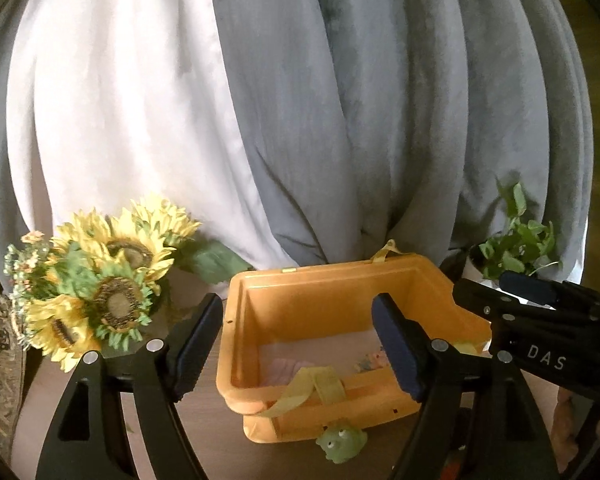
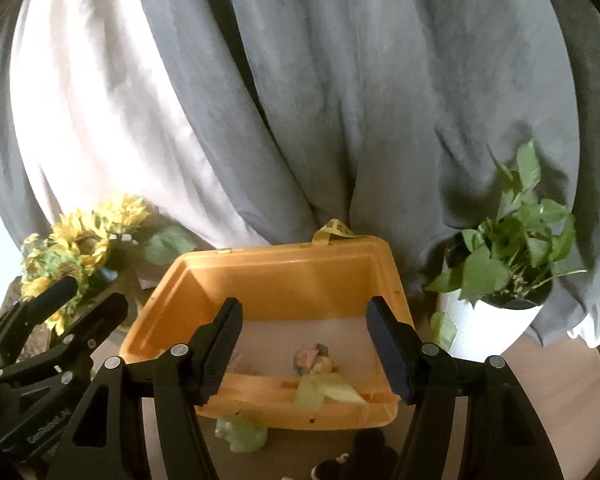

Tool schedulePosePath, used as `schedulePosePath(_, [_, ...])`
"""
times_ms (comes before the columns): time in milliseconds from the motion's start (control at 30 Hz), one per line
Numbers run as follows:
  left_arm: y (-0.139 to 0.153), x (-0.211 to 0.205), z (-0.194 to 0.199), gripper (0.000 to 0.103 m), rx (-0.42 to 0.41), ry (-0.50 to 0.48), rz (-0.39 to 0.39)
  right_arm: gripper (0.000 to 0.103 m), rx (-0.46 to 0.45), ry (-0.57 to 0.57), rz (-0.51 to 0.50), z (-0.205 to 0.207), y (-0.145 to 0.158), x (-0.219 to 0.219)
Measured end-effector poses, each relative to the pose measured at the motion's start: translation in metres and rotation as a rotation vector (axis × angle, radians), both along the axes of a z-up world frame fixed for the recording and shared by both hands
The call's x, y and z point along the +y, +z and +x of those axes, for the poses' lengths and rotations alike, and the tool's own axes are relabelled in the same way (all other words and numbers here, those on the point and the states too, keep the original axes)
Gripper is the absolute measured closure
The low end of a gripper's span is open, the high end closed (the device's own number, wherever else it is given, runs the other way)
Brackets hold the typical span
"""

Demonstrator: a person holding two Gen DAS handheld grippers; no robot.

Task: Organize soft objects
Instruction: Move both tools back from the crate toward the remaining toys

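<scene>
An orange plastic bin (image 1: 340,292) sits at the centre of the bench (image 1: 212,412), with the left gripper (image 1: 298,350) held wide over its near-left corner, nothing between its fingers (image 1: 198,344). A pale yellow-green strap (image 1: 304,390) drapes over the bin's near rim, a small pastel soft item (image 1: 370,362) lies on its pale floor, and a green soft toy with two eyes (image 1: 340,442) rests against its front wall at six o'clock. Artificial sunflowers (image 1: 100,276) stand at nine o'clock, a leafy potted plant (image 1: 516,240) at two o'clock, the right gripper (image 1: 540,308) reaches in from three o'clock, and grey and white curtains (image 1: 300,120) hang behind.
</scene>
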State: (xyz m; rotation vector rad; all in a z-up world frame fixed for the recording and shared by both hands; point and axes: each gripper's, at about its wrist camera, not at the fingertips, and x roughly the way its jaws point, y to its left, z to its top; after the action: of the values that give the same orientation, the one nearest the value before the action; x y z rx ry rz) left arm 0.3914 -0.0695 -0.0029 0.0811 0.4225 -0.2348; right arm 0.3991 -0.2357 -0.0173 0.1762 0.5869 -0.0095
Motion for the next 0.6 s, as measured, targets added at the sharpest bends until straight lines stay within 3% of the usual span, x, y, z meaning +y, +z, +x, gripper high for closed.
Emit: schedulePosePath(600, [0.003, 0.005, -0.077, 0.026, -0.023, 0.004, 0.028, 0.038, -0.02, 0.016, 0.016, -0.073, 0.005, 0.003])
